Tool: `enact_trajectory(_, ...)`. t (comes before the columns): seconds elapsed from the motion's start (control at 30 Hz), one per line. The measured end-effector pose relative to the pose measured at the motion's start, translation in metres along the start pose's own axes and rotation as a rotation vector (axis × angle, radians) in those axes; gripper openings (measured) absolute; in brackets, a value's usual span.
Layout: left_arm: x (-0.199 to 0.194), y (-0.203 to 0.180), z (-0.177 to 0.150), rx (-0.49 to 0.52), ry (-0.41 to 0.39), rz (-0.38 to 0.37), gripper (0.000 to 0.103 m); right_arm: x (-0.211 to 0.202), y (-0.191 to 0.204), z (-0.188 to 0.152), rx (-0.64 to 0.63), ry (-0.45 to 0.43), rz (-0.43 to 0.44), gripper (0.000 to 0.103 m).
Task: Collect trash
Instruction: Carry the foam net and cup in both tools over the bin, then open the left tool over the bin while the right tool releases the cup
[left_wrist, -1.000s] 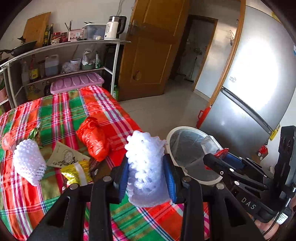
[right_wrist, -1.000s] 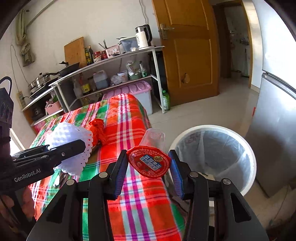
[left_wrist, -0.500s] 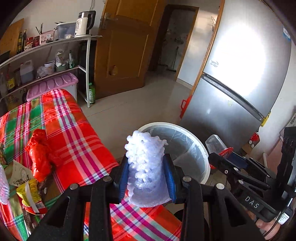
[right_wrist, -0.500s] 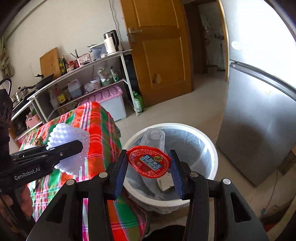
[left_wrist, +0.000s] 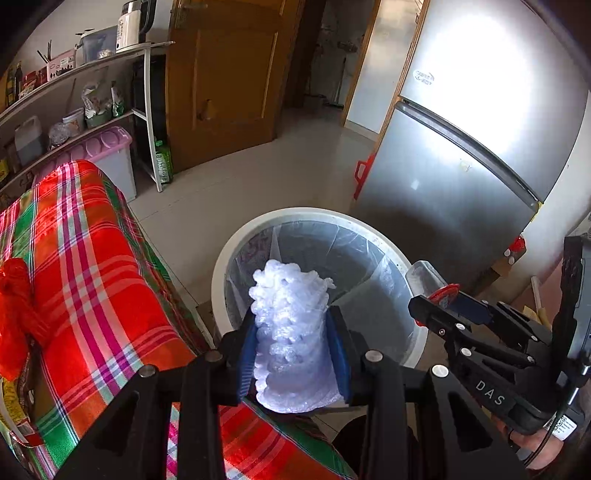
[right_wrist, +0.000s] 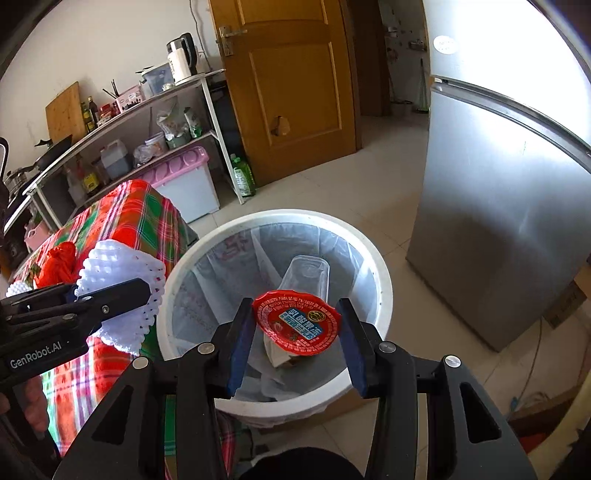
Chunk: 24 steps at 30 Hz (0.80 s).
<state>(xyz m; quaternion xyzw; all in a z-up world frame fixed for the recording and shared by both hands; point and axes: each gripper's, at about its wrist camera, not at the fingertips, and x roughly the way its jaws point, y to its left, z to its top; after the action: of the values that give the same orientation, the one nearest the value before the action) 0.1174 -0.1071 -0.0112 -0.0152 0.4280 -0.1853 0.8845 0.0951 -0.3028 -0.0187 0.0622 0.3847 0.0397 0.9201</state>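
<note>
Foam netting (left_wrist: 291, 332) sat clamped between the left gripper's (left_wrist: 294, 356) blue fingers, just short of the lined white bin (left_wrist: 221, 258). Beyond the right gripper's (right_wrist: 295, 341) fingers, closed on a red-lidded plastic cup (right_wrist: 297, 321), the bin's mouth lay directly beneath.

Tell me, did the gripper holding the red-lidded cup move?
Yes. The right gripper with the red-lidded cup swung from over the plaid table to above the white bin.

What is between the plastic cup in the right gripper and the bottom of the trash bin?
Only open air: in the right wrist view the plastic cup hangs above the trash bin, whose liner holds other trash lower down.
</note>
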Motion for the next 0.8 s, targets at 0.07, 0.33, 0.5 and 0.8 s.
enact_trajectory(0.07,0.005,-0.003,0.000,0.004,0.008,-0.003,0.038,0.006,-0.004,-0.001,0.003,0.014,-0.003,0.045)
enact_trajectory(0.33,0.016,0.000,0.000,-0.013,0.040,0.003,0.056,0.028,-0.011,-0.003,-0.002,0.072,-0.013,0.046)
enact_trajectory(0.5,0.019,0.006,-0.001,-0.035,0.048,0.020,0.066,0.034,-0.011,-0.004,-0.010,0.082,-0.026,0.052)
enact_trajectory(0.8,0.010,0.008,-0.002,-0.042,0.030,0.021,0.066,0.026,-0.009,-0.004,-0.016,0.064,-0.044,0.055)
